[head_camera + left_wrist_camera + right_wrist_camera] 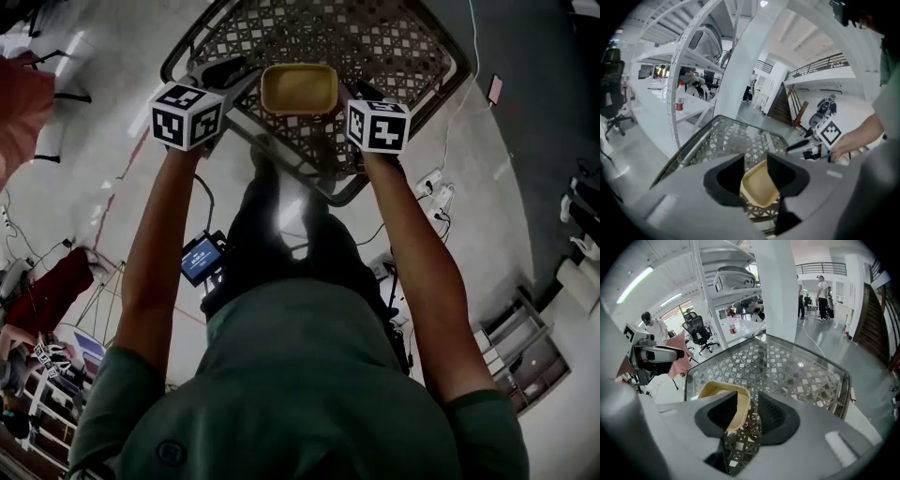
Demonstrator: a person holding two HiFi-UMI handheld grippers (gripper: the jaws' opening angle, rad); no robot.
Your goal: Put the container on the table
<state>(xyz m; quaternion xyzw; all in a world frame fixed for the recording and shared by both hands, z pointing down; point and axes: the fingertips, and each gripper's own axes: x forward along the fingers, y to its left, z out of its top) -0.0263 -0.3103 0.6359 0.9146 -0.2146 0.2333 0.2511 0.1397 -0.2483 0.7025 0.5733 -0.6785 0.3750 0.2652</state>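
A: Container (299, 89)?
B: Tan, smooth, matt. Looks like plastic.
A: Table (403, 47)?
B: Glossy glass top showing reflections, over a lattice weave. The dark rim looks like metal.
A: Left gripper (756, 163), right gripper (747, 404)?
B: Grey matt plastic shells. Black matt jaws, ribbed on the right one.
A: Shirt (300, 394)?
B: Green cloth, matt.

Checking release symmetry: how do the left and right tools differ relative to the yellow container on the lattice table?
The shallow yellow plastic container shows in the left tool's jaw gap; the right tool's gap shows mostly glass-topped lattice table. The left tool flanks the container's left end, the right tool its right end. Both are open, gripping nothing.
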